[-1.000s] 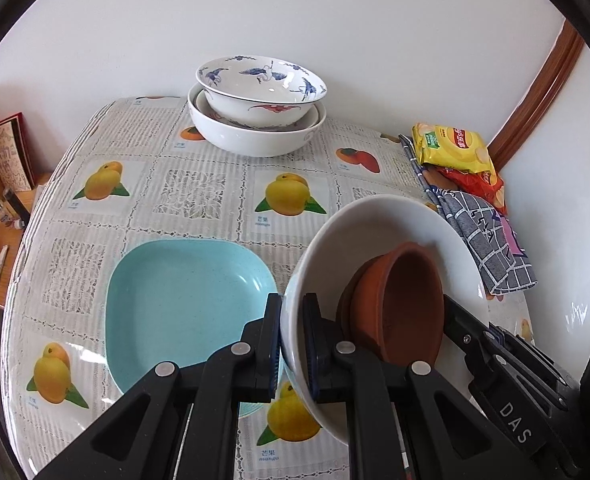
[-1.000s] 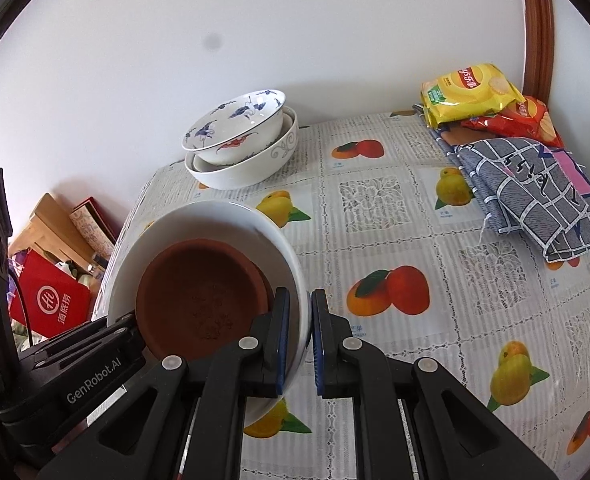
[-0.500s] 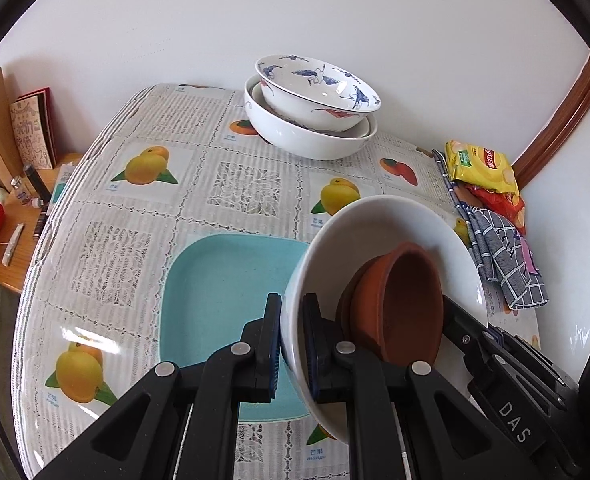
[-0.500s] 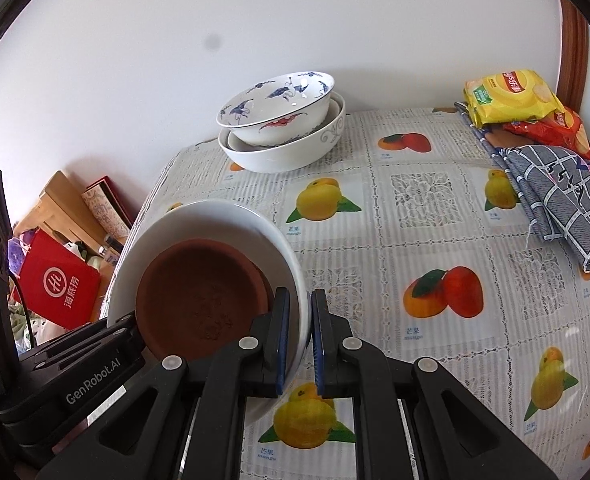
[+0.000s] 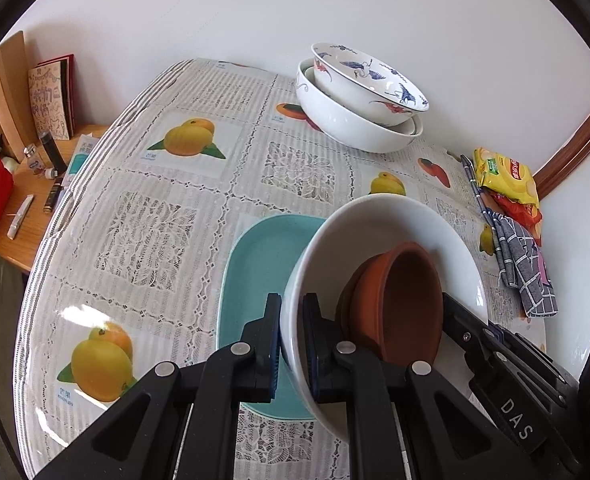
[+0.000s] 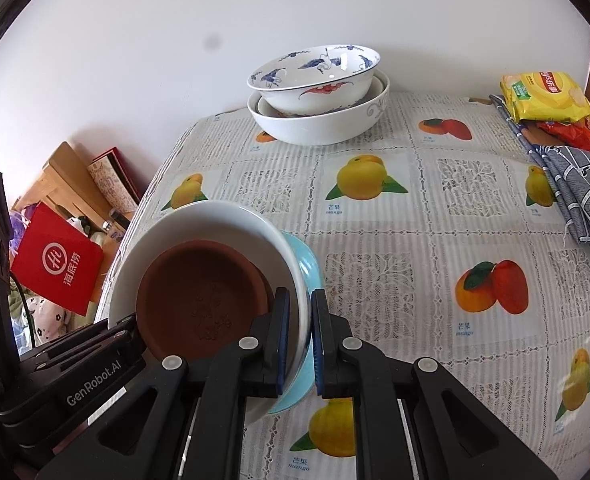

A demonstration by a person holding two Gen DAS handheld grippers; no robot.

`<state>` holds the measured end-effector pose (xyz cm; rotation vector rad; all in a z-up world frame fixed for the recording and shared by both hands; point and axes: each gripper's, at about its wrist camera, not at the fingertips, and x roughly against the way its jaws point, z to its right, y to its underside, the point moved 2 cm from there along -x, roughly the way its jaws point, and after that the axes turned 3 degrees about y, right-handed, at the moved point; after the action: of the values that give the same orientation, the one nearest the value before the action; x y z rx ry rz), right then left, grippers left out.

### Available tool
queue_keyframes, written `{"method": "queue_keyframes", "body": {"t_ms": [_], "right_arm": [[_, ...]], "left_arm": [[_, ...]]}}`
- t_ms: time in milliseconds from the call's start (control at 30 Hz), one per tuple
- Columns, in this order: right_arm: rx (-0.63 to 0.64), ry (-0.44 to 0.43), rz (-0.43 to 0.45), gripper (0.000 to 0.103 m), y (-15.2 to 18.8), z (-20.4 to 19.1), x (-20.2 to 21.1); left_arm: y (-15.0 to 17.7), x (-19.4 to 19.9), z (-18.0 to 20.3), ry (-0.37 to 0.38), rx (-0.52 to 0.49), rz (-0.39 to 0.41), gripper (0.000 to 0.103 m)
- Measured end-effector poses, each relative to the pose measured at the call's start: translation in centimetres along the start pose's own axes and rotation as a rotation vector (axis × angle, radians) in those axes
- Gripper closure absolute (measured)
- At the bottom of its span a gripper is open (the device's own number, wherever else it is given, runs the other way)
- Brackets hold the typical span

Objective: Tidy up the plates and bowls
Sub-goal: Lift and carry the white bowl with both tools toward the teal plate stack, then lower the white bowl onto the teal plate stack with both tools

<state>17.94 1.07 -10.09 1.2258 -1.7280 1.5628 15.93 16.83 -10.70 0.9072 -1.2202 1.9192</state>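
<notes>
Pinching opposite rims of the white bowl point(image 5: 379, 236) with left gripper point(image 5: 292, 344) and right gripper point(image 6: 298, 344), keeping it level, centring over the teal plate point(image 5: 255, 264).

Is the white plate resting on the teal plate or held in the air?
Cannot tell for sure. The white plate sits over the teal plate, both grippers clamped on its rim; contact underneath is hidden.

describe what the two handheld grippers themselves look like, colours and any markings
Both the left gripper and the right gripper are matte black plastic with silver rivets and blue finger pads. White lettering reads "GenRobot.AI" on the left one and "DAS" on the right one.
</notes>
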Motion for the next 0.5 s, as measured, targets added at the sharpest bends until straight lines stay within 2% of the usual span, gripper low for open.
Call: {"method": "queue_keyframes", "body": {"t_ms": [500], "right_arm": [[0.014,0.018,-0.073,0.092,0.8,-0.8,-3.7]], "left_arm": [[0.4,-3.0,-2.2,-0.002,0.023,-0.051,0.092]]}}
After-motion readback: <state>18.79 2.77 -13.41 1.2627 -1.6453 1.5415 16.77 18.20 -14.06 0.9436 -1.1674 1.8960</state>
